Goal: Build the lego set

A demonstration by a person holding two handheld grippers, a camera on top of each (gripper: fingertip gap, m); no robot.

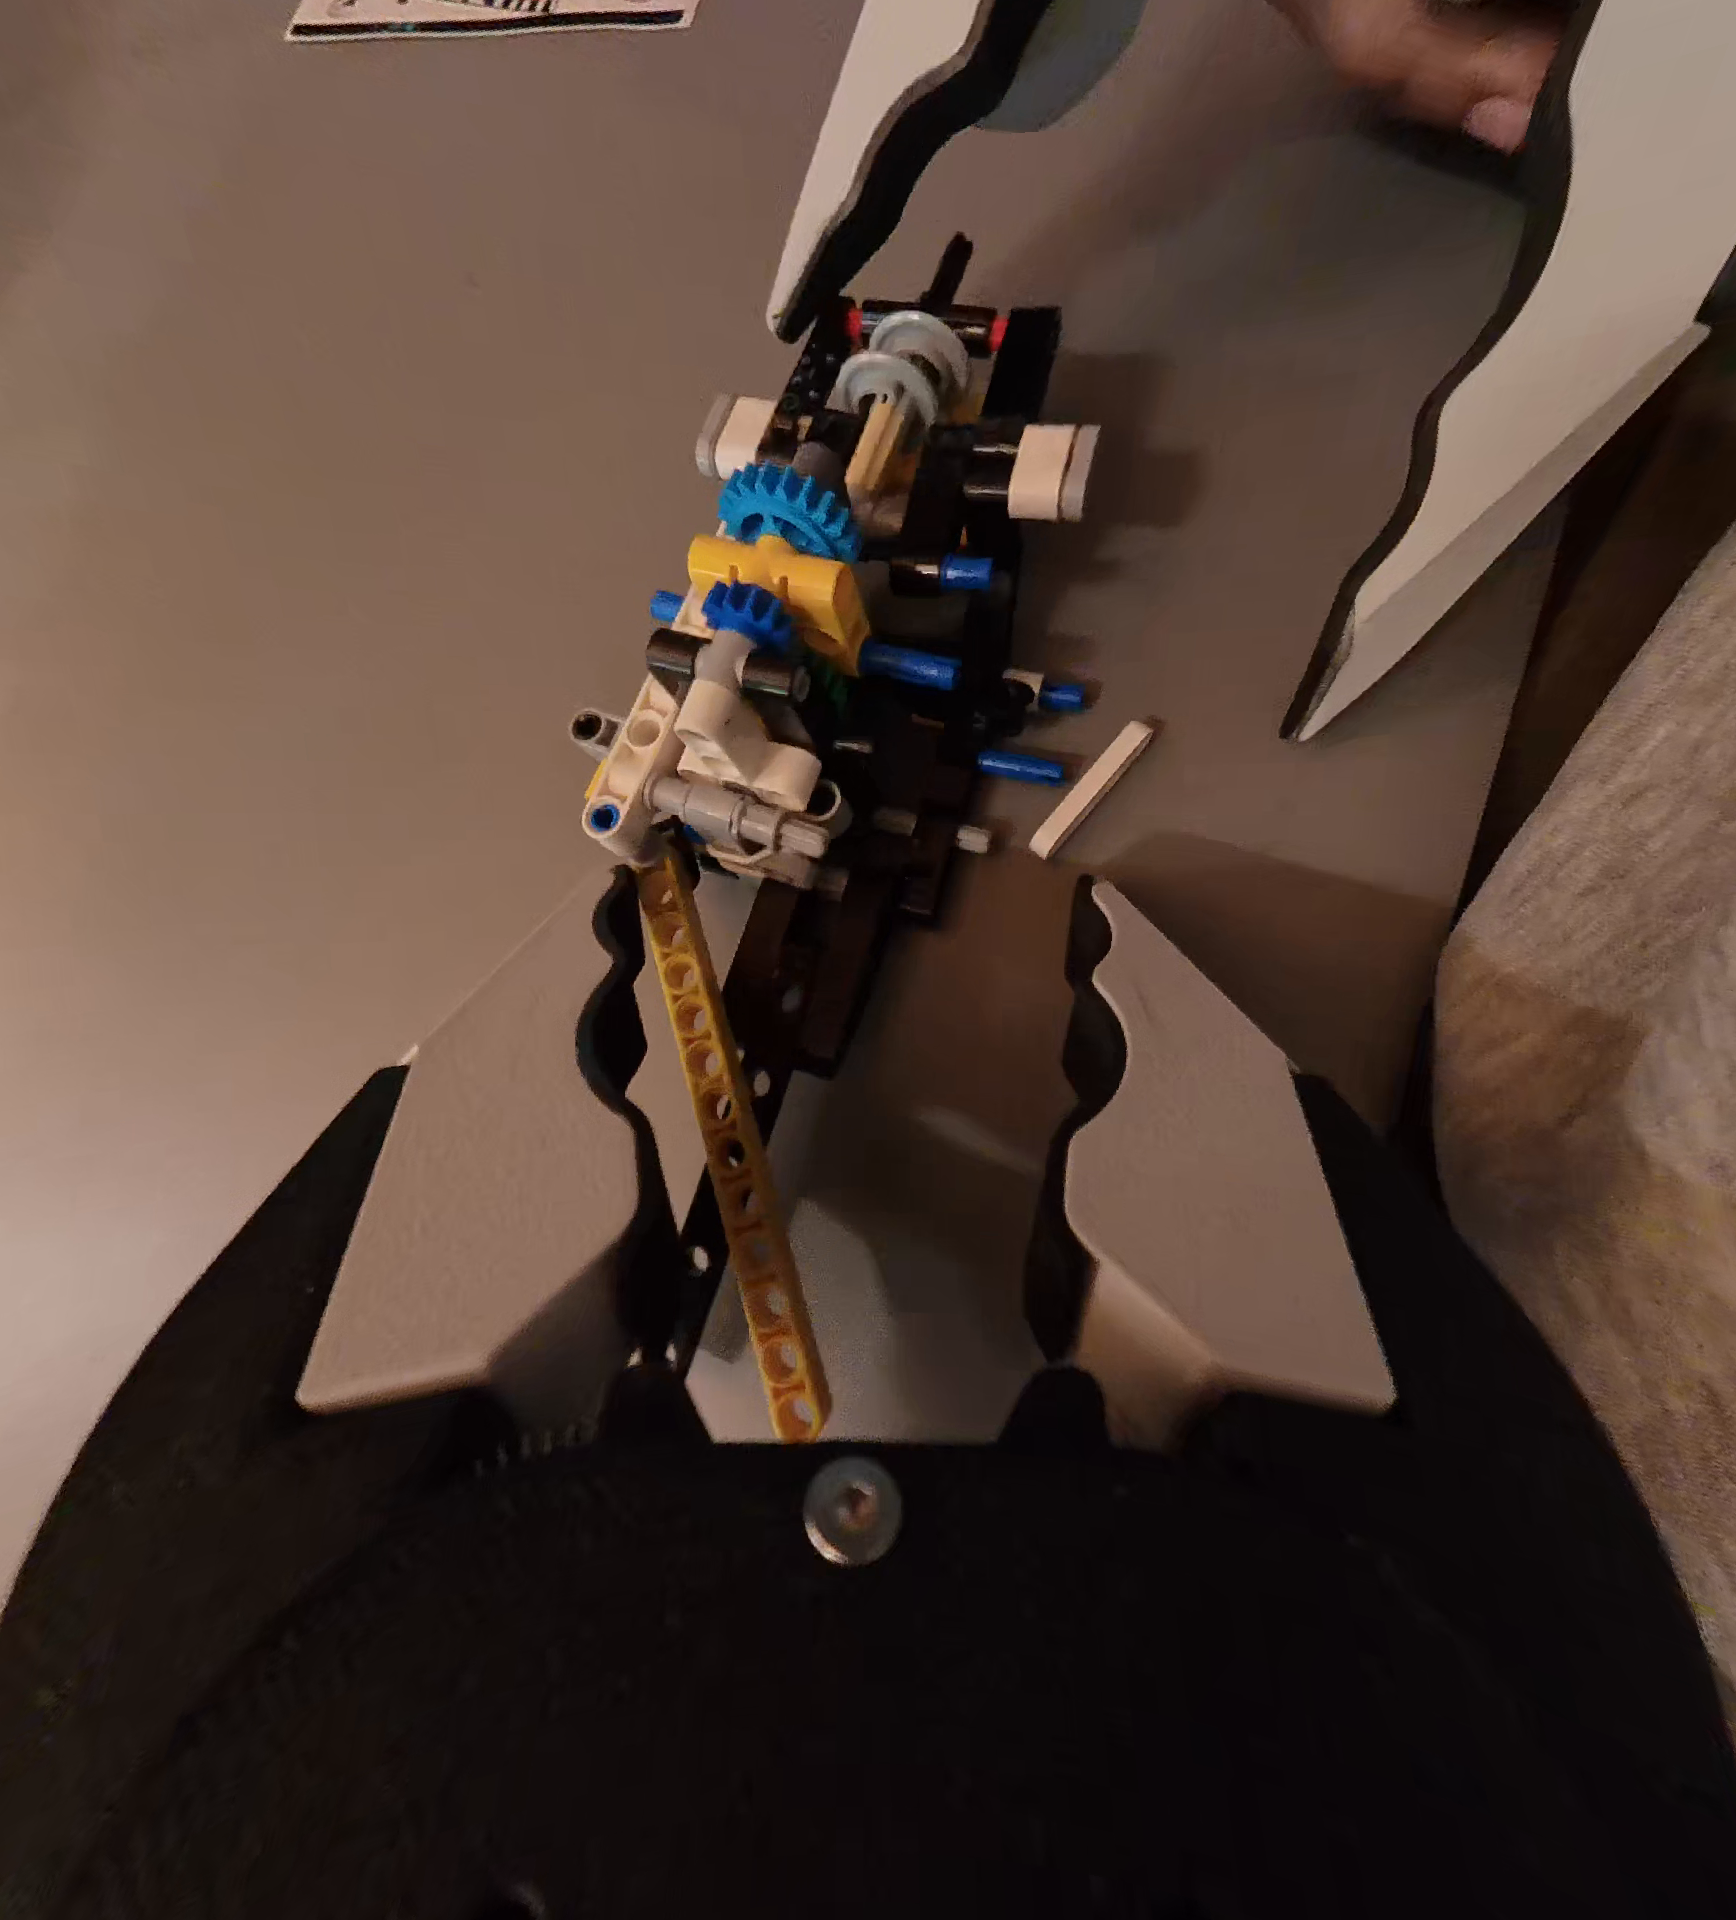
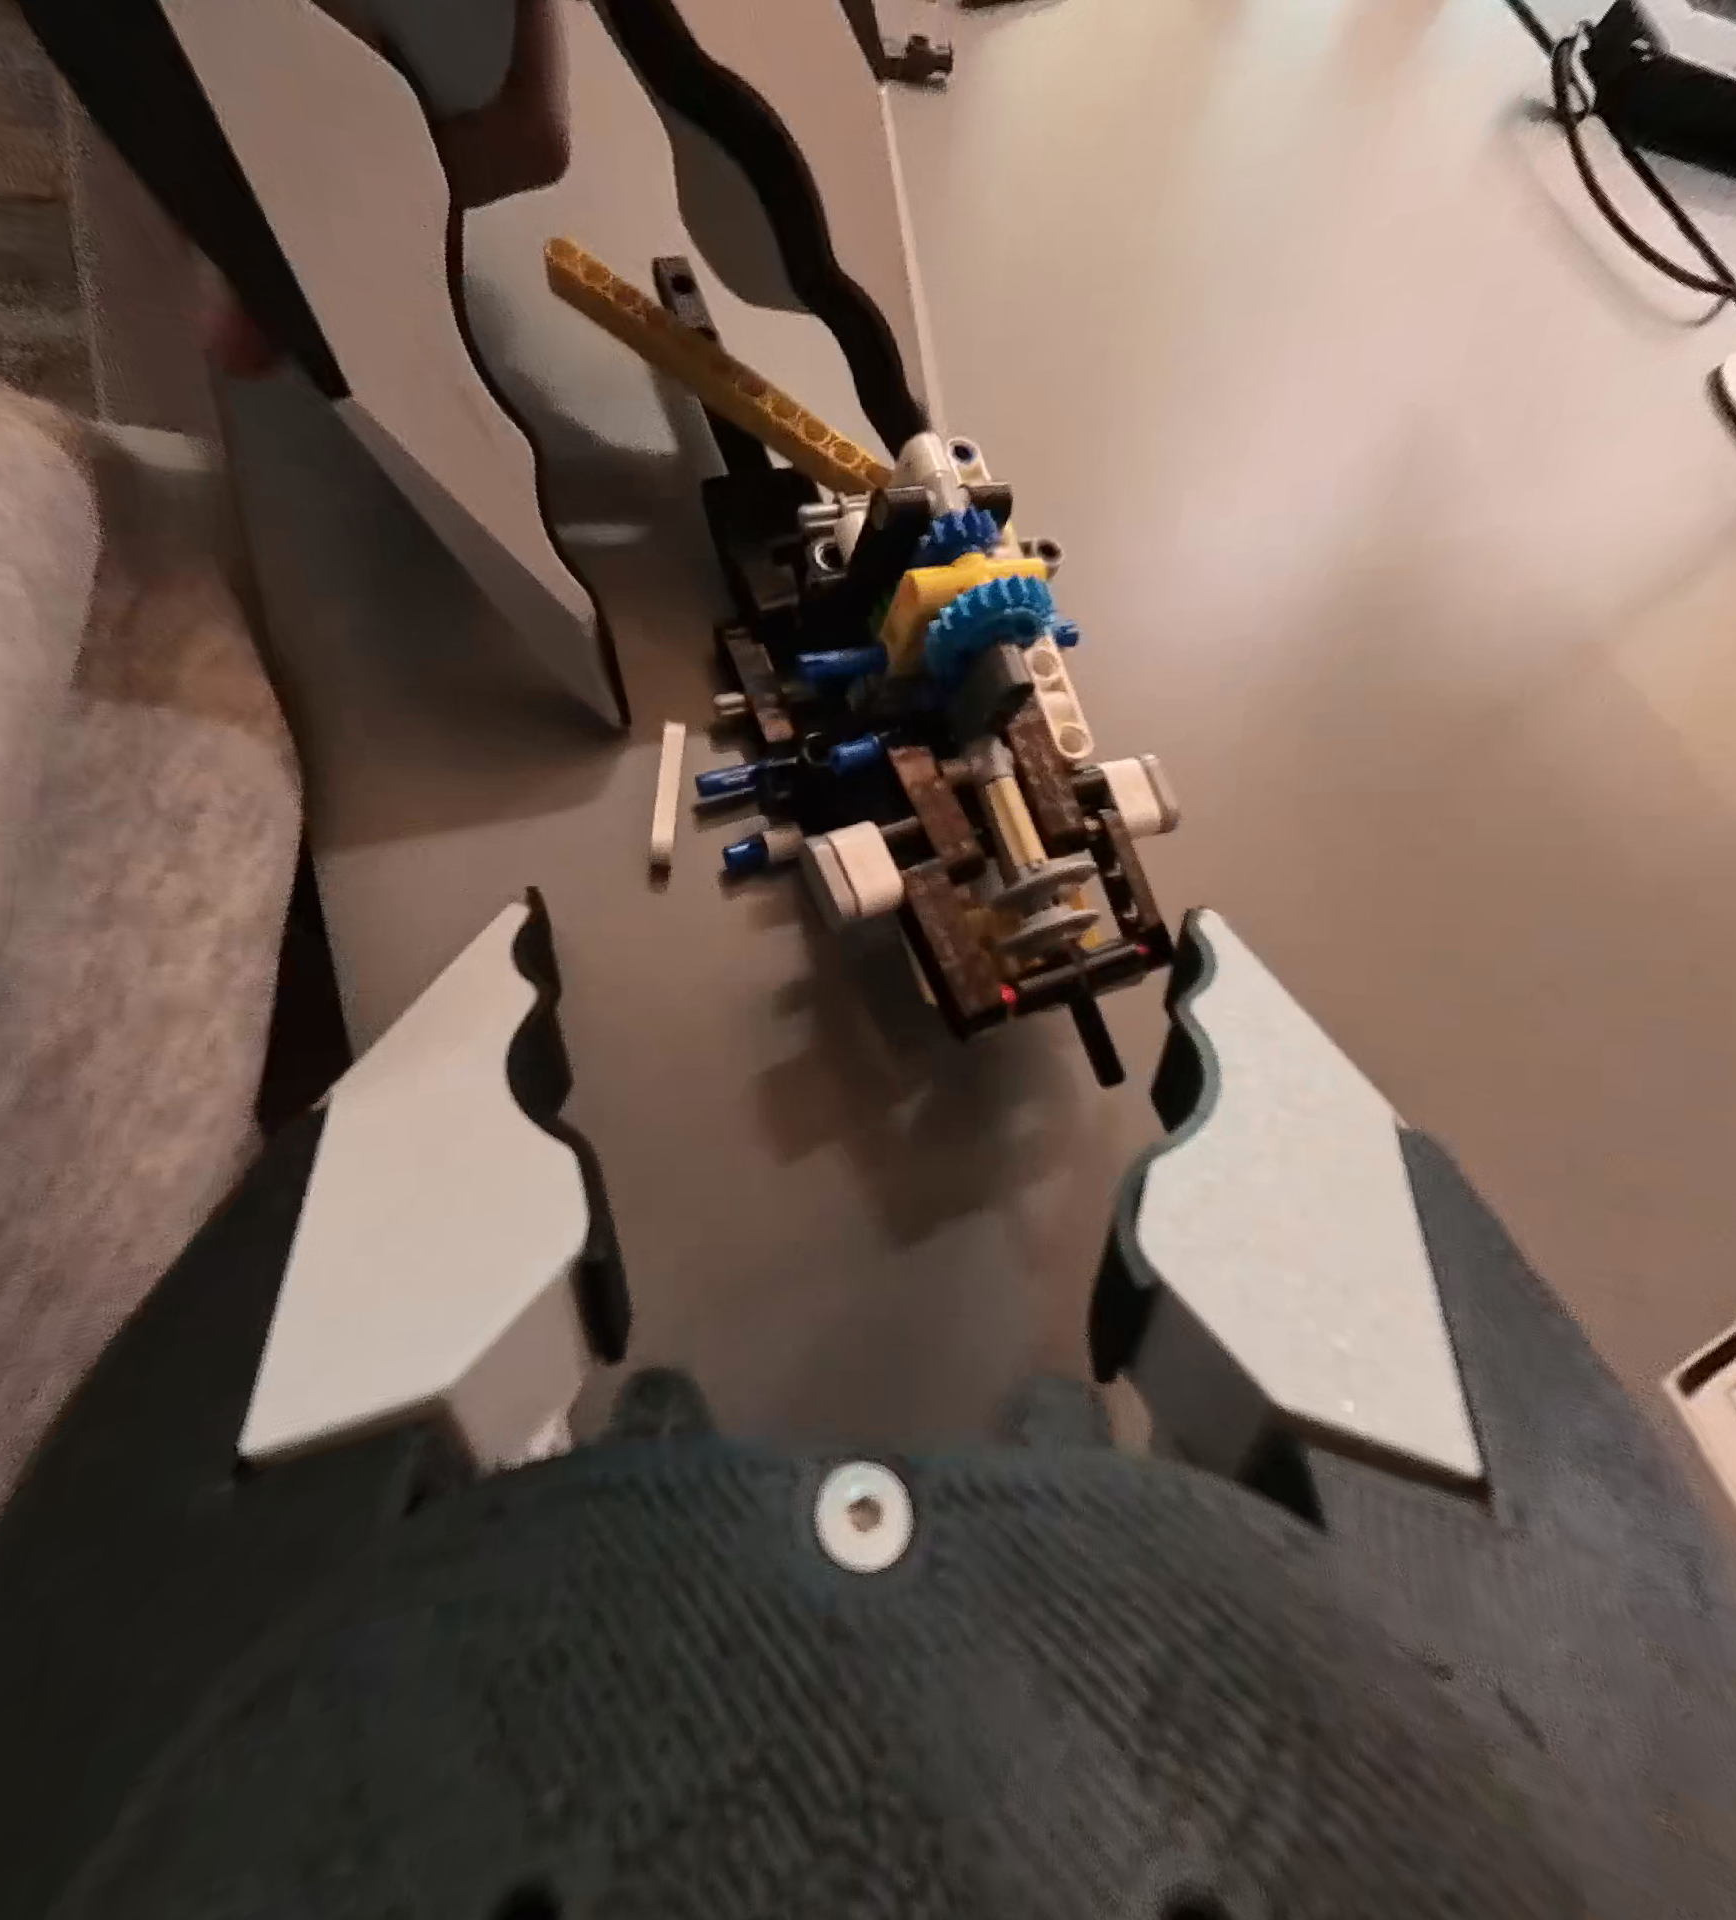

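On the grey table (image 1: 220, 520) the lego model (image 1: 843, 644), a black frame carrying blue gears, lies lengthwise between the two grippers. At its near end in the left wrist view, the left gripper (image 1: 848, 894) has its jaws spread, and the model's long yellow beam (image 1: 729, 1132) slants through the gap, seemingly unpinched. Just right of the model lies a loose white bar (image 1: 1092, 788). At the model's far end the right gripper (image 2: 859, 914) hangs with jaws spread wide, gripping nothing.
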